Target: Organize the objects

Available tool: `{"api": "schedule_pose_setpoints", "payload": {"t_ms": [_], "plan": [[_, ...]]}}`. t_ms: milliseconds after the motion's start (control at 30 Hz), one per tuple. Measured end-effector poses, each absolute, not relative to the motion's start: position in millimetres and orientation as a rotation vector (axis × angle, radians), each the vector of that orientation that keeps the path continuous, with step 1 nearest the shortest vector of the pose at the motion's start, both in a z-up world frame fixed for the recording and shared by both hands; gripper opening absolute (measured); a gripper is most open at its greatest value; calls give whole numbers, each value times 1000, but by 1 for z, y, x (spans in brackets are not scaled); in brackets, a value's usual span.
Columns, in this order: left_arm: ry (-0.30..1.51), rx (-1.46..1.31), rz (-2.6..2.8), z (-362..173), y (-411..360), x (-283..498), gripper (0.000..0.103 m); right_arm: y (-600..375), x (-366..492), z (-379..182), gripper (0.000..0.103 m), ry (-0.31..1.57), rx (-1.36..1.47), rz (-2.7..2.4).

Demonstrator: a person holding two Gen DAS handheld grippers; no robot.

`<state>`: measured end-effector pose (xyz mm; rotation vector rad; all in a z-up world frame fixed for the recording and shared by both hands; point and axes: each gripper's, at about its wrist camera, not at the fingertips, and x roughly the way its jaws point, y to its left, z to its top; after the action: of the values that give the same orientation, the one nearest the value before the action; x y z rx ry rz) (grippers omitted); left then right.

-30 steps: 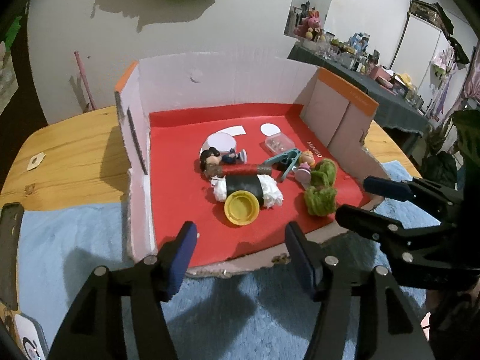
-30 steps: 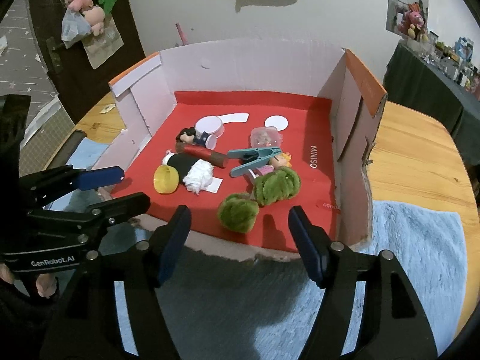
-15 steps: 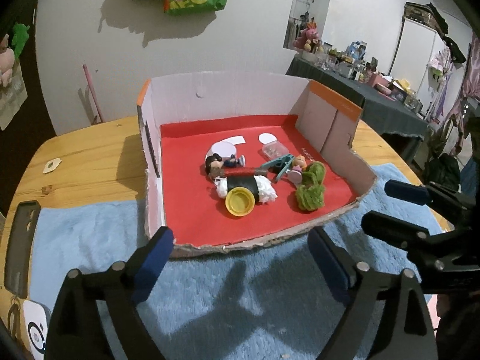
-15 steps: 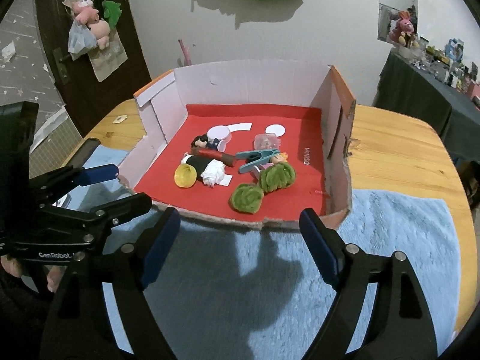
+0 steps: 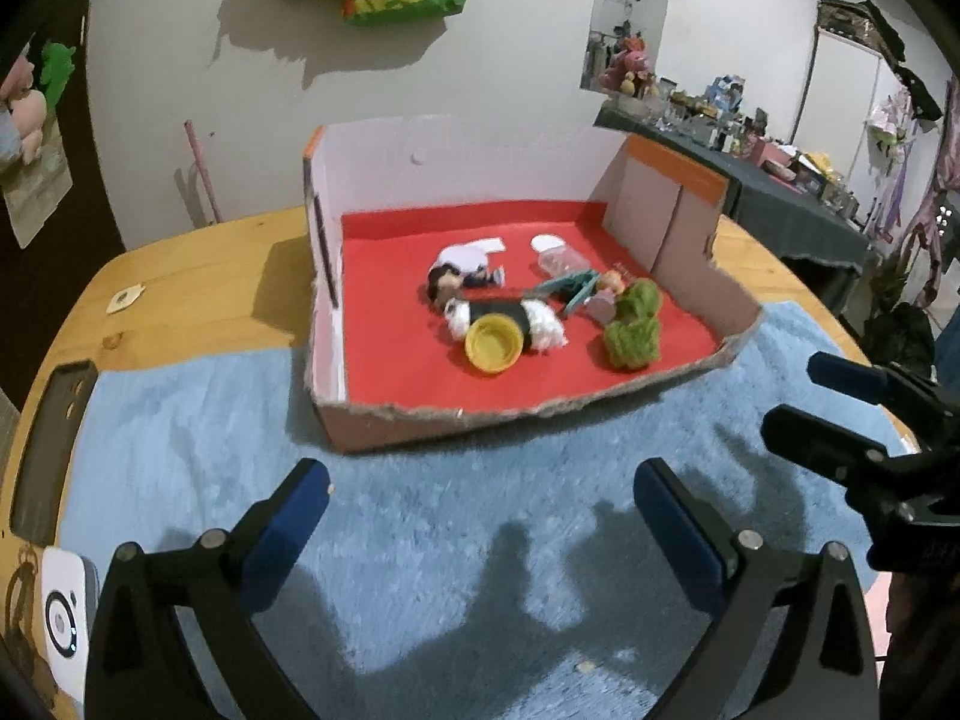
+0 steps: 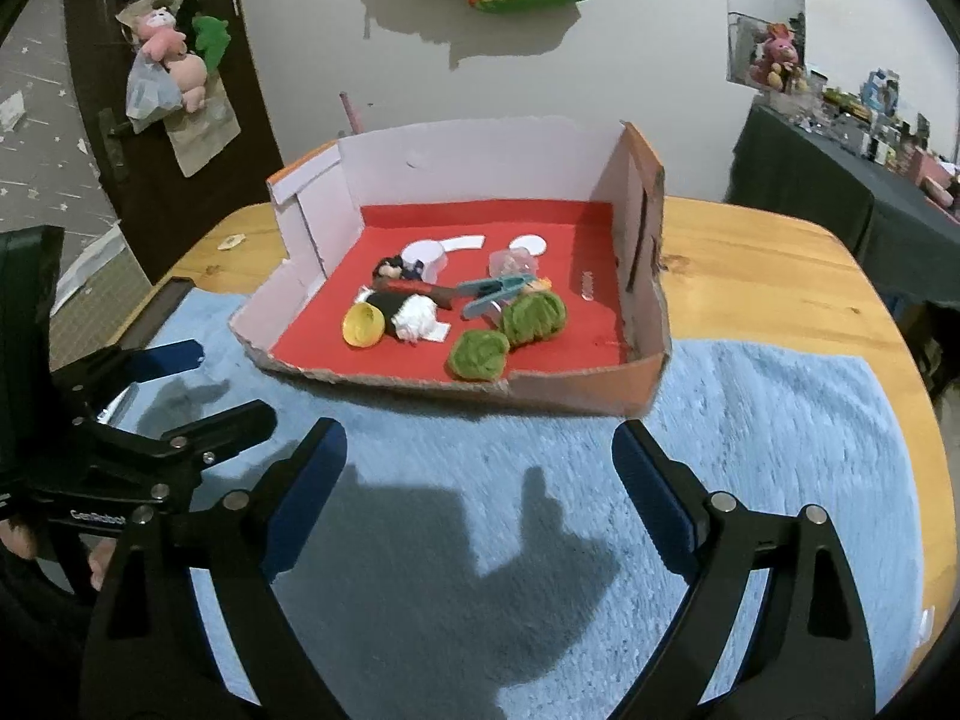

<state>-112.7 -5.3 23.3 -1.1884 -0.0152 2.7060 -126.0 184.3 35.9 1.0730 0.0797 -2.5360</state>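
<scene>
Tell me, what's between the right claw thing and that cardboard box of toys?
Only bare blue fluffy mat and shadows lie between the right gripper and the box, seen in the right wrist view.

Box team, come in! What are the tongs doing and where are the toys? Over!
Left tongs open, empty, over blue mat. Right tongs open, empty too. Toys all in cardboard box, yellow lid nearest the front. Nothing blocking.
</scene>
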Motion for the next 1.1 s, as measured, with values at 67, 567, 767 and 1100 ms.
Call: {"api": "schedule_pose_setpoints", "payload": {"t_ms": [67,567,767,1100], "plan": [[-21,-1199,2712,18,-6,-110,103,184,-124,30,91,73,1081,-2536],[-27,-1255,2767,-4,-10,-100,103,189,-116,-5,92,65,1123,-2605],[-42,-1269,2793,-9,-13,-97,103,191,-115,-13,92,74,1117,-2622],[-73,-1325,2753,-20,-13,-99,103,199,-118,-27,92,48,1155,-2613]]}}
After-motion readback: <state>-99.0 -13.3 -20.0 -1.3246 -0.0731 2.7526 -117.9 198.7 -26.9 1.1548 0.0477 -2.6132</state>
